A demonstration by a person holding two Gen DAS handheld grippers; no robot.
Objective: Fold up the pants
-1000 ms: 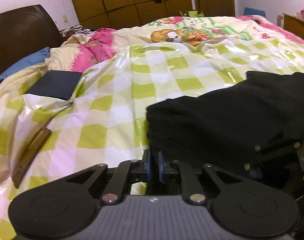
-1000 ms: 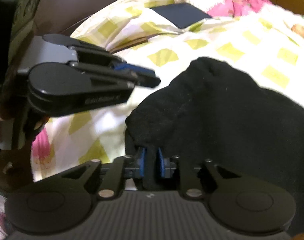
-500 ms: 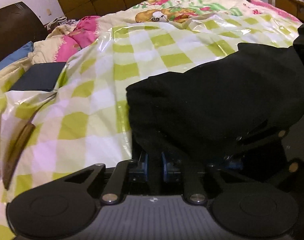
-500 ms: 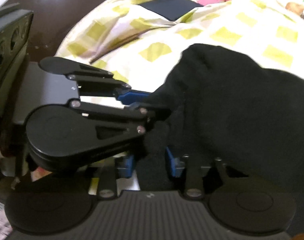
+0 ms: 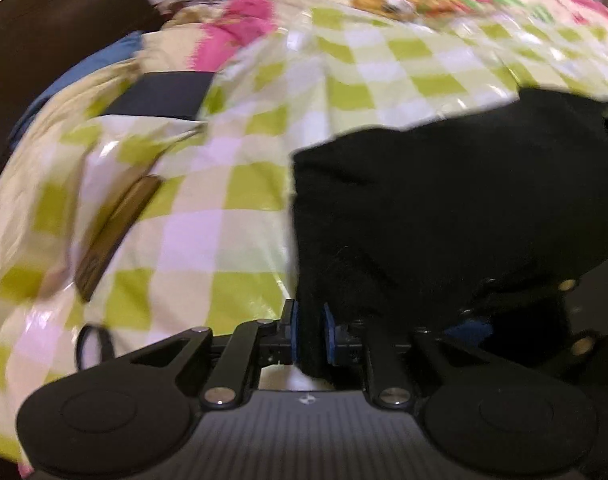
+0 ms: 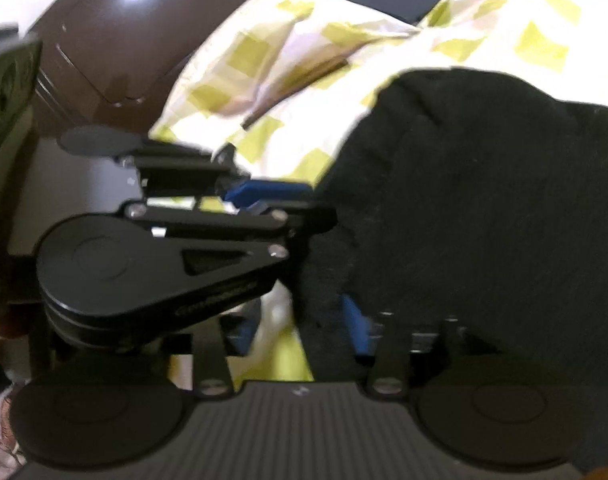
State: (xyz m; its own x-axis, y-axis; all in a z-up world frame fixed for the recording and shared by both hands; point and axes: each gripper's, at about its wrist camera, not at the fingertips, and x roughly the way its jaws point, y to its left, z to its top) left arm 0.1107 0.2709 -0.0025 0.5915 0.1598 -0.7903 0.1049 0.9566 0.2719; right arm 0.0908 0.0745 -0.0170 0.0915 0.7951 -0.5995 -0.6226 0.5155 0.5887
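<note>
Black pants are seen bunched on the bed, over a green-and-white checked cover, on the right side of the left wrist view

Left gripper: blue pads nearly together, clamped on a fold of the pants at the cloth's near left edge; fabric is seen running up from between the pads

Right gripper: jaws opening, pads clearly apart. A strip of black cloth hangs between them, but the left pad is seen clear of it, with checked cover showing in the gap. The right pad sits against or just beside the cloth; contact cannot be told through the blur

In the right wrist view the left gripper is seen side-on at the left, its tip buried in the pants edge. In the left wrist view the right gripper is partly seen at lower right, mostly hidden under the dark cloth

Also on the bed: a dark flat rectangle lying well behind the pants, a brown strip at the left near the cover's fold, pink bedding farther back. A dark brown headboard is seen at the far left

Both views are motion-blurred
</note>
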